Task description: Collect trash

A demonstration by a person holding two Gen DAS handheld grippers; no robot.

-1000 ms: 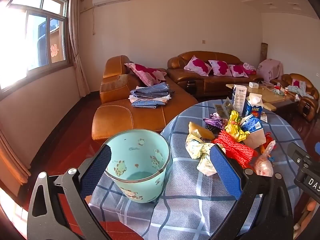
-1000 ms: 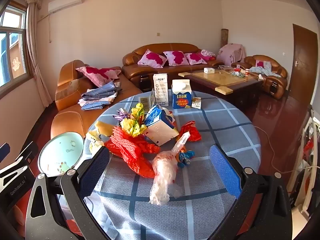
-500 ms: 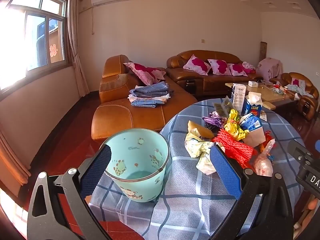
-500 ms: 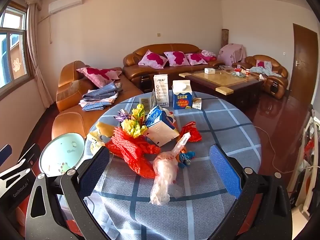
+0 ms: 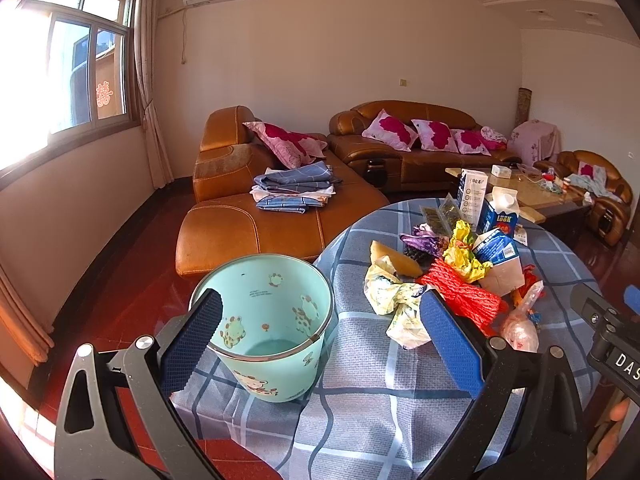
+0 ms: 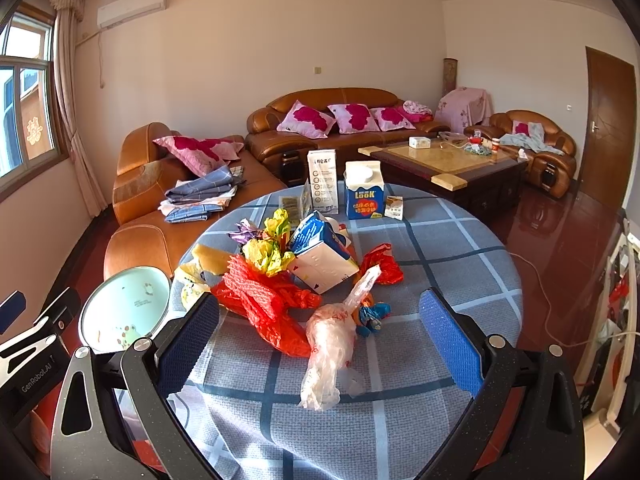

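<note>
Trash pile (image 6: 296, 280) sits untouched mid-table; clear bag (image 6: 332, 344) lies nearest. Mint bin (image 5: 264, 320) at the table's left edge looks empty (bottom visible). Left gripper (image 5: 320, 344) and right gripper (image 6: 320, 344) both spread wide, holding nothing. Everything's left to do.

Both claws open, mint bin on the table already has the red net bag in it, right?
Not quite. The mint bin is empty in the left wrist view; the red net bag lies on the table in the trash pile. Left claw and right claw are both open.
</note>
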